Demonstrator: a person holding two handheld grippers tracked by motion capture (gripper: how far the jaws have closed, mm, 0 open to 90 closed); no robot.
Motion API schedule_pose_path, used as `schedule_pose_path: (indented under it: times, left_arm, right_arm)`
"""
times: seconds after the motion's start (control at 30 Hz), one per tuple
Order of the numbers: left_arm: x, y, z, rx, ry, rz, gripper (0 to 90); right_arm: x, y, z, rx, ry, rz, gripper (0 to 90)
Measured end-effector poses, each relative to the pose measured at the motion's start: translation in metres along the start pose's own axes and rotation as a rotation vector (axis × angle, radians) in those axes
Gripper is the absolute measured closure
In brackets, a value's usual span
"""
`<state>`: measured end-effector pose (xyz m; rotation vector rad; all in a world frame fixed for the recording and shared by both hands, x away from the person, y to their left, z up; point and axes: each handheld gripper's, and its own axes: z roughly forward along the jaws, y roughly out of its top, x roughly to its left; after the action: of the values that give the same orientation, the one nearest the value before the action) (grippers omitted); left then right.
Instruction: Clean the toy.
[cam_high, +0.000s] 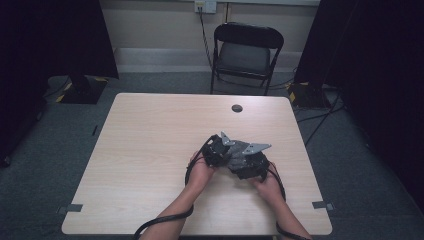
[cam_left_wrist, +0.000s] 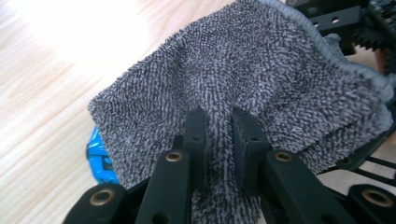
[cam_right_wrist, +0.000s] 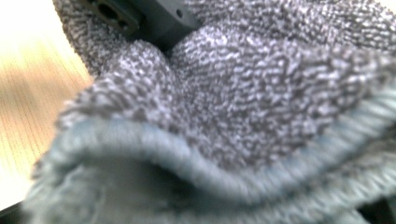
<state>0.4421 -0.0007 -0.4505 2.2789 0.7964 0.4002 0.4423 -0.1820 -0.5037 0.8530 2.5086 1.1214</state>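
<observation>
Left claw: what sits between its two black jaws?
A pinched fold of the grey towel sits between the jaws of the left claw, seen in the left gripper view.

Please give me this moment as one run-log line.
left tongs: shut on grey towel | right tongs: jaws hidden by towel | blue thing: under towel edge

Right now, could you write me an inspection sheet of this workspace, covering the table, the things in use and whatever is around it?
Surface: light wooden table, with a dark round grommet.
Job's things: grey terry cloth; a blue object under its edge.
Clutter: nothing seen.
Grippers: left gripper jaws pinch a fold of the cloth; right gripper sits against the cloth, grip unclear.
Cables: black cable trails off the near edge.
Surroundings: black folding chair, dark curtains.
</observation>
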Motion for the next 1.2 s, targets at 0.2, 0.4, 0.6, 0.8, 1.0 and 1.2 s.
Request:
schedule_pose_path:
  times: [0.2,0.4,0.6,0.8,1.0,1.2]
  left_arm:
    - [0.006,0.001,0.001,0.003,0.009,-0.009,77.6]
    - [0.012,0.003,0.002,0.007,0.022,-0.015,77.6]
    - [0.017,0.004,0.003,0.011,0.034,-0.022,77.6]
    - [0.027,0.003,0.004,0.019,0.044,-0.044,77.6]
    - [0.038,0.002,0.005,0.034,0.073,-0.059,77.6]
    - [0.049,0.001,0.009,0.044,0.084,-0.092,77.6]
  right_arm:
    - [0.0,0.0,0.0,0.0,0.0,0.0,23.8]
    - [0.0,0.0,0.0,-0.001,0.0,0.0,23.8]
    - [0.0,0.0,0.0,-0.001,0.0,0.0,23.8]
    - [0.0,0.0,0.0,-0.001,0.0,0.0,23.8]
    - [0.0,0.0,0.0,-0.001,0.0,0.0,23.8]
    - [0.0,0.0,0.0,-0.001,0.0,0.0,23.9]
